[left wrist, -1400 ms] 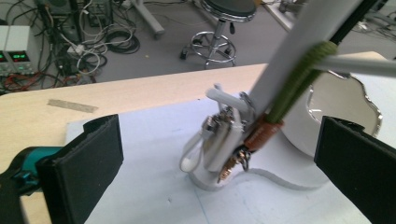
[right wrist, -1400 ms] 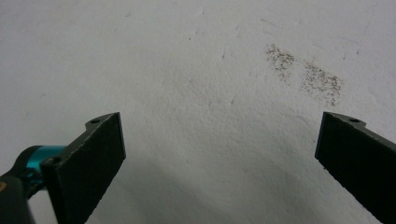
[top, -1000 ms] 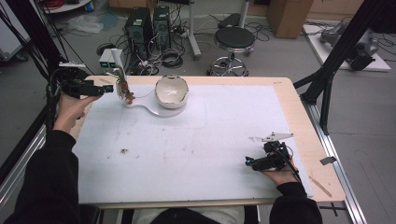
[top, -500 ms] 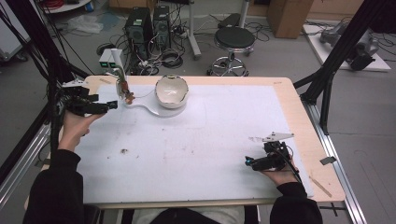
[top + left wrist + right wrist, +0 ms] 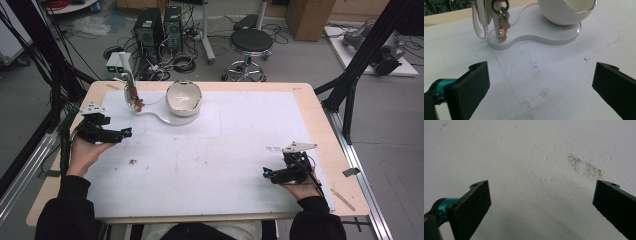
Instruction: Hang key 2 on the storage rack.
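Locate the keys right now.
In the high view the keys hang on the post of the white stand, far left of the table, left of the bowl, beyond the open left gripper.

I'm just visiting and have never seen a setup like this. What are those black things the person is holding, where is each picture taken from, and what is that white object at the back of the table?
No robot here: a person holds a hand-operated clamp in each hand. In the high view, shot from above the table, the left gripper and right gripper both rest low over the white mat. The other two pictures come from small cameras riding on each gripper, looking along its two black jaws. Both stand wide apart and hold nothing. At the back stands a white stand carrying a round white bowl and a post where keys hang from a ring.
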Demonstrator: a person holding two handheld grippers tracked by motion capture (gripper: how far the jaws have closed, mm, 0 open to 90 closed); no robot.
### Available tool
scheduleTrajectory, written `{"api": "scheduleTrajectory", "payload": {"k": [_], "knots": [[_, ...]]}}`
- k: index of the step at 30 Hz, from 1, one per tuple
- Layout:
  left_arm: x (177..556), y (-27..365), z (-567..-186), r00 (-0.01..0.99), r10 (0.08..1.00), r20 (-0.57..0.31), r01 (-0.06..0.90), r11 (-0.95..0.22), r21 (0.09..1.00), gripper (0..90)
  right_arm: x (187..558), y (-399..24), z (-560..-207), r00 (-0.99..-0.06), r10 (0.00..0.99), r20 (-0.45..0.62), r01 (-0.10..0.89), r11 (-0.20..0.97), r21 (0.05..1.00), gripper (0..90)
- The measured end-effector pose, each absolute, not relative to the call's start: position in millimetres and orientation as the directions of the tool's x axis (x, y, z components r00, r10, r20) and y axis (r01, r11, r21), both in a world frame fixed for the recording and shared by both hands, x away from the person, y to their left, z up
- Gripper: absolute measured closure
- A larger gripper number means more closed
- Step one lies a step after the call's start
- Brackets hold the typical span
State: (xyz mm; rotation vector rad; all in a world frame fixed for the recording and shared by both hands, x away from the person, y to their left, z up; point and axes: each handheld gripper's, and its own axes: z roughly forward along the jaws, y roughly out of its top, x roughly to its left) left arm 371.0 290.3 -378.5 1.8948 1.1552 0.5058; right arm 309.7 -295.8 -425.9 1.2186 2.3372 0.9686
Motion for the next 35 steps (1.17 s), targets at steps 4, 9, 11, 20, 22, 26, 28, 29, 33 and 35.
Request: {"api": "scheduleTrajectory", "payload": {"k": [4, 9, 11, 20, 22, 26, 28, 29, 33, 35], "knots": [[359.4, 287.9, -383.4, 0.517, 0.852, -0.085, 0.531, -0.241, 0.812, 1.7, 308.6, -296.1, -424.8, -0.570, 0.821, 0.017, 0.596, 0.399, 0.697, 0.6], [343.1, 283.4, -388.3, 0.542, 0.836, -0.086, 0.534, -0.263, 0.803, 1.7, 308.1, -296.2, -424.7, -0.572, 0.820, 0.016, 0.592, 0.399, 0.701, 0.6], [336.0, 282.7, -393.9, 0.549, 0.831, -0.092, 0.547, -0.274, 0.791, 1.7, 308.0, -295.9, -424.6, -0.576, 0.817, 0.016, 0.590, 0.402, 0.700, 0.6], [307.7, 288.1, -420.2, 0.578, 0.812, -0.084, 0.567, -0.326, 0.756, 1.7, 306.2, -295.0, -422.9, -0.572, 0.821, 0.003, 0.581, 0.402, 0.708, 0.6], [304.4, 287.3, -420.2, 0.586, 0.806, -0.079, 0.565, -0.337, 0.754, 1.7, 306.1, -294.4, -423.0, -0.571, 0.821, 0.003, 0.582, 0.403, 0.706, 0.6], [300.6, 286.3, -419.0, 0.593, 0.802, -0.076, 0.564, -0.346, 0.750, 1.7, 306.5, -294.8, -423.4, -0.571, 0.821, -0.004, 0.582, 0.407, 0.704, 0.6], [299.4, 286.1, -419.0, 0.600, 0.797, -0.073, 0.567, -0.359, 0.741, 1.7, 306.9, -294.8, -424.2, -0.573, 0.820, -0.003, 0.584, 0.411, 0.701, 0.6], [298.4, 285.5, -419.3, 0.601, 0.796, -0.069, 0.566, -0.364, 0.740, 1.7, 306.8, -294.7, -424.4, -0.573, 0.820, -0.005, 0.583, 0.412, 0.700, 0.6], [297.0, 286.5, -420.7, 0.608, 0.793, -0.047, 0.568, -0.393, 0.723, 1.7, 306.7, -295.0, -423.9, -0.572, 0.820, -0.003, 0.582, 0.408, 0.703, 0.6], [297.6, 287.6, -421.8, 0.604, 0.795, -0.055, 0.573, -0.385, 0.724, 1.7, 306.8, -295.2, -424.1, -0.568, 0.823, -0.002, 0.586, 0.406, 0.701, 0.6]]}}
